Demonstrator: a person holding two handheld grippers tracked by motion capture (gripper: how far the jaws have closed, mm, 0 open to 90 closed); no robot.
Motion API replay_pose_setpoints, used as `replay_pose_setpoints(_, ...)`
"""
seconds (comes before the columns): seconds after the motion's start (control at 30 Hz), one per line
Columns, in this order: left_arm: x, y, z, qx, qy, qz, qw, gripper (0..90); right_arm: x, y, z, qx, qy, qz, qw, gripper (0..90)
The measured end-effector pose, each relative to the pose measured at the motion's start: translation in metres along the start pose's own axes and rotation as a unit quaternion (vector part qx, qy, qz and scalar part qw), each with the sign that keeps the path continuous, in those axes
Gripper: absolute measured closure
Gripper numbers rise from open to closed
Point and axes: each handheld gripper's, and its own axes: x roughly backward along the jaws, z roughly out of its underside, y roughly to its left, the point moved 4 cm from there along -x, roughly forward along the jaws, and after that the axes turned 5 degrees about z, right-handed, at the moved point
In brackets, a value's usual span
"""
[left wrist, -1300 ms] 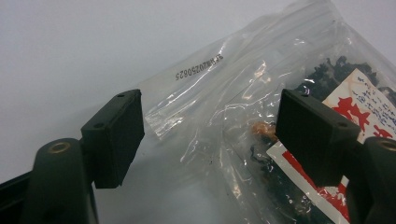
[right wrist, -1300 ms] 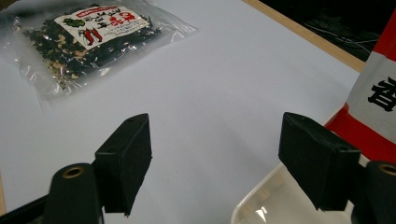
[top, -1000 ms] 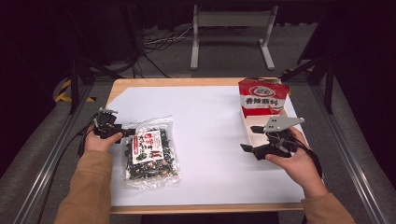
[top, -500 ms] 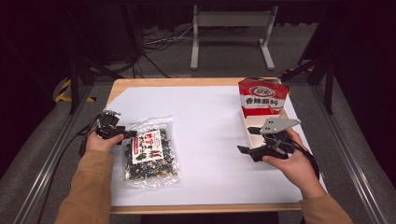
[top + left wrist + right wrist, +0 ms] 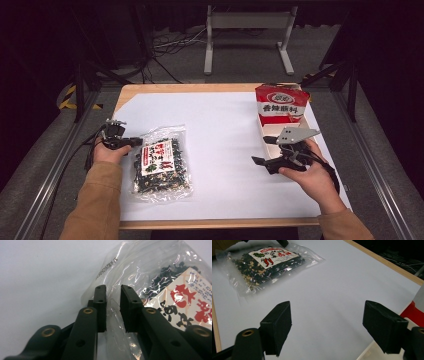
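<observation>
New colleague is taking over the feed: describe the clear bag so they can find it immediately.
Start from the white table and look to its left half, near the person's left hand. The clear bag lies flat there, its corner between the left gripper jaws. It is transparent, filled with dark bits, with a red-lettered label, unlike the red box at the right.

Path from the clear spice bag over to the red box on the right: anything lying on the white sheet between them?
Nothing visible. Between the spice bag and the red box the white sheet lies bare in the high view. The right gripper, jaws open, hangs beside the box's near end, off the straight line. The left gripper straddles the bag's clear edge.
</observation>
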Motion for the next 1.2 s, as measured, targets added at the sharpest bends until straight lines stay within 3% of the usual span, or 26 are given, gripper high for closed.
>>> replay_pose_setpoints(0.17,-0.001,-0.004,-0.002,-0.014,0.012,-0.014,0.9997,81.0,-0.002,0.001,0.002,-0.003,0.000,-0.003,1.0000,23.5)
replay_pose_setpoints(0.33,0.000,-0.002,-0.002,0.002,0.006,-0.004,1.0000,84.5,-0.004,0.003,0.002,-0.002,-0.001,-0.006,1.0000,23.5)
replay_pose_setpoints(0.57,0.006,-0.006,-0.006,-0.004,0.000,-0.011,0.9999,87.2,-0.007,0.004,0.001,-0.002,-0.001,-0.007,1.0000,24.1)
replay_pose_setpoints(0.83,0.028,-0.019,-0.014,-0.023,-0.039,-0.005,0.9990,88.1,-0.008,0.006,-0.002,-0.009,-0.008,-0.009,0.9999,27.7)
replay_pose_setpoints(1.03,0.047,-0.034,-0.021,-0.039,-0.083,0.005,0.9958,88.5,-0.012,0.012,-0.007,-0.005,-0.011,-0.016,0.9998,28.4)
replay_pose_setpoints(1.2,0.058,-0.043,-0.025,-0.054,-0.097,0.011,0.9938,88.9,-0.012,0.013,-0.009,-0.003,-0.011,-0.017,0.9998,28.4)
